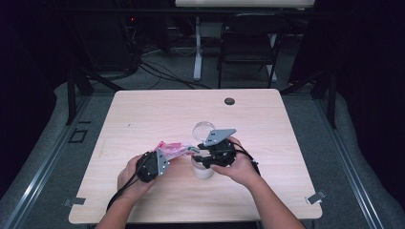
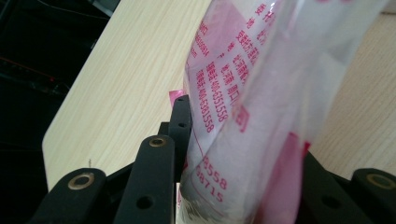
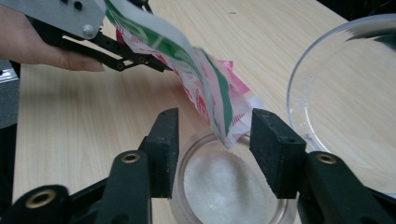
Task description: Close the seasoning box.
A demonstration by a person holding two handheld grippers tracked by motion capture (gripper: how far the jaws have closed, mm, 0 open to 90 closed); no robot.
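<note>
Pouring was the job here, I think, and doing it well meant keeping the bag's open tip right above the jar's mouth and tilting slowly. The right gripper [image 3: 214, 140] sat nearest, low over the small clear glass jar of white powder [image 3: 224, 186]. Its black jaws stood apart with the bag's tip hanging loose between them (nothing was pinched). The soft plastic bag with pink and green print [image 3: 205, 88] ran long and slanted, from the left gripper [image 1: 162, 160] down to the jar, its open end pointing down at the powder. The left gripper was clamped on the bag's other end, jaws tight on the plastic. Just beside the jar lay a round clear lid [image 3: 345, 102] on the pale wooden table [image 1: 143, 114].
</note>
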